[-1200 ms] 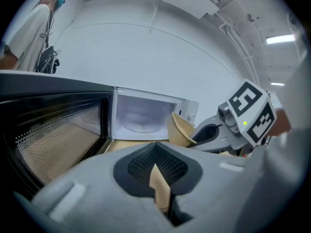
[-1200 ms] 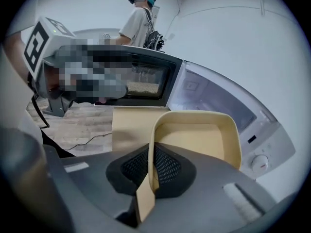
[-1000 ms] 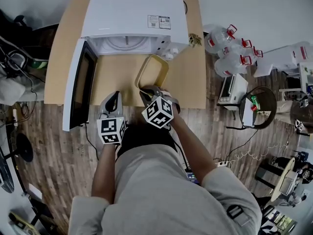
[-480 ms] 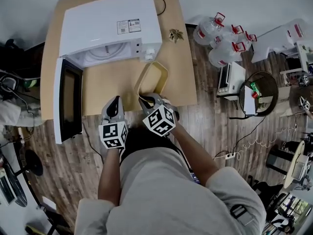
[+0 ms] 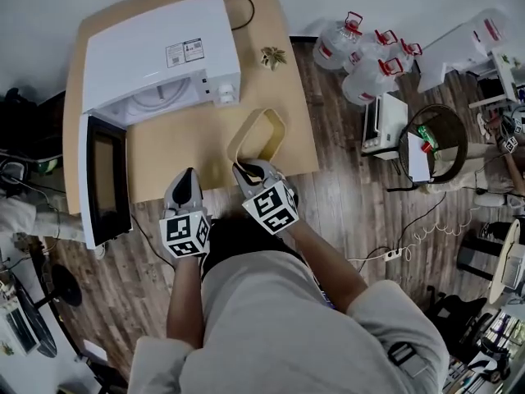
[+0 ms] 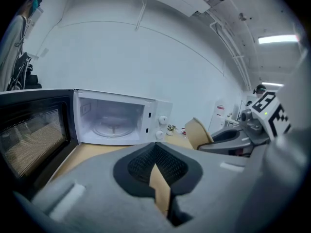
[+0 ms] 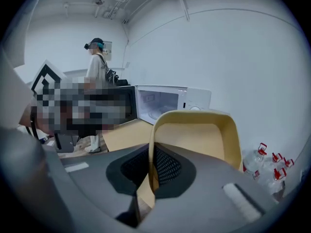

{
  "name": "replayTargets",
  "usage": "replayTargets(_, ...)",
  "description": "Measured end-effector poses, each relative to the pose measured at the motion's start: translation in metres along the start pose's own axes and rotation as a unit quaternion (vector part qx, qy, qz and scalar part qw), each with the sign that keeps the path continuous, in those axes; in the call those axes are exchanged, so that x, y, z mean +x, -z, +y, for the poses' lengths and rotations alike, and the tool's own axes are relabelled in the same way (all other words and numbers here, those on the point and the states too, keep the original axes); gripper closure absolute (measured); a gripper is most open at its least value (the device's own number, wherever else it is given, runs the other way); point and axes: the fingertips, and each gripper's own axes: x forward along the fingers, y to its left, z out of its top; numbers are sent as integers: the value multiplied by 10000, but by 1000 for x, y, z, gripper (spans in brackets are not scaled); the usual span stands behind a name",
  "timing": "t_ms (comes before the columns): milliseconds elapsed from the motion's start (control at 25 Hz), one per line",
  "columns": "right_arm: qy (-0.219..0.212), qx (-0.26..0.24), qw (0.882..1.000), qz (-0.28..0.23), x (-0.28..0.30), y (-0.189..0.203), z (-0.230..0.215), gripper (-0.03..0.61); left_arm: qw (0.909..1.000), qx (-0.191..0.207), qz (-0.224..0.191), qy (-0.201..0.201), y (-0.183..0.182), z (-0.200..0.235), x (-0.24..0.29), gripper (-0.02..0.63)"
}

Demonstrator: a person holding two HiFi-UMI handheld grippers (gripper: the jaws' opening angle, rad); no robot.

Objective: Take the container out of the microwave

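The yellow container (image 5: 267,122) hangs tilted over the wooden table (image 5: 176,142), to the right of the microwave's front. My right gripper (image 5: 244,170) is shut on its near rim. In the right gripper view the container (image 7: 194,140) fills the middle and its rim runs down between the jaws of the right gripper (image 7: 149,178). The white microwave (image 5: 156,52) stands at the back left with its door (image 5: 102,179) swung open and its cavity (image 6: 114,120) empty. My left gripper (image 5: 182,185) hovers at the table's front edge, shut on nothing (image 6: 158,178).
A small plant ornament (image 5: 272,56) sits on the table right of the microwave. Several water jugs (image 5: 361,52), a small oven (image 5: 385,125) and a round stool (image 5: 439,146) stand on the floor to the right. A person (image 7: 99,72) stands beyond the table.
My right gripper has carried the container away from the microwave's front, toward the table's right front. The head view has swung, so the microwave sits further left.
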Motion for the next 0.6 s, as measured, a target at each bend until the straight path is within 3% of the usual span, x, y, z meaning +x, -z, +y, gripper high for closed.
replayTargets(240, 120, 437, 9985, -309, -24, 5, -10, 562, 9999, -40, -135, 79, -7, -26, -6, 612)
replayTargets(600, 408, 628, 9951, -652, -48, -5, -19, 562, 9985, 186, -268, 445, -21, -55, -9, 612)
